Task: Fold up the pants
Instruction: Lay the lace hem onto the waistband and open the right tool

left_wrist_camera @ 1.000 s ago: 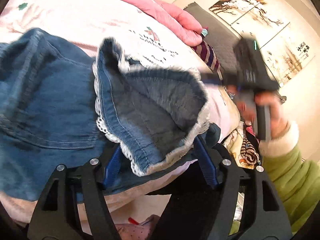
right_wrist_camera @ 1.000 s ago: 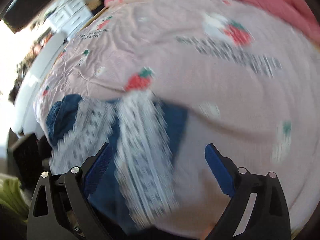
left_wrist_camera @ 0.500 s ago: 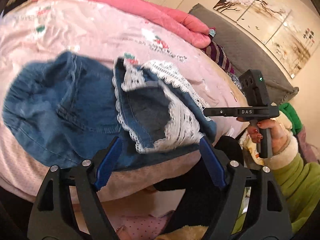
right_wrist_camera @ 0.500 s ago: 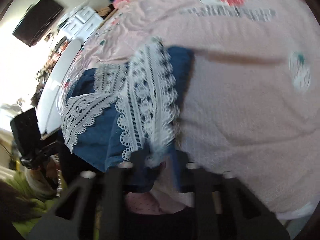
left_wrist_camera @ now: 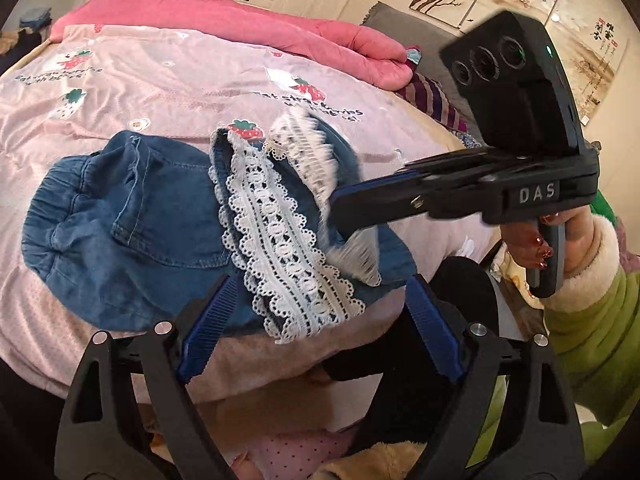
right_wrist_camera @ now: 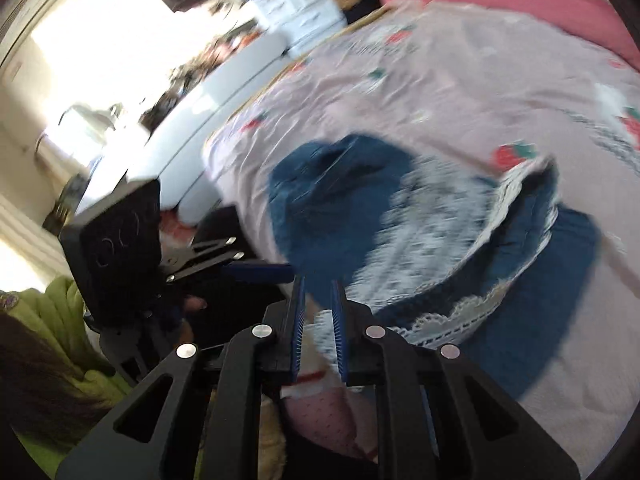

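Small blue denim pants (left_wrist_camera: pixel 132 216) with white lace hems (left_wrist_camera: pixel 280 248) lie on the pink strawberry bedspread (left_wrist_camera: pixel 168 84), legs bunched toward the near edge. My left gripper (left_wrist_camera: pixel 320 320) is open and empty, just short of the lace hems. My right gripper (left_wrist_camera: pixel 340 204) comes in from the right, its jaws nearly closed at the far leg's hem; whether it pinches cloth is unclear. In the blurred right wrist view the pants (right_wrist_camera: pixel 340 200) lie ahead of the nearly closed right gripper (right_wrist_camera: pixel 318 304), with nothing plainly between the pads.
A rolled pink quilt (left_wrist_camera: pixel 248 28) lies along the far side of the bed. A striped cloth (left_wrist_camera: pixel 432 96) sits by the grey headboard (left_wrist_camera: pixel 424 32). The bed edge (left_wrist_camera: pixel 260 364) is just below the left gripper. A white sofa (right_wrist_camera: pixel 224 92) stands beyond the bed.
My left gripper let go of the hem and drew back. The lace legs dropped onto the bed. My right gripper closed and swung in over the far hem.
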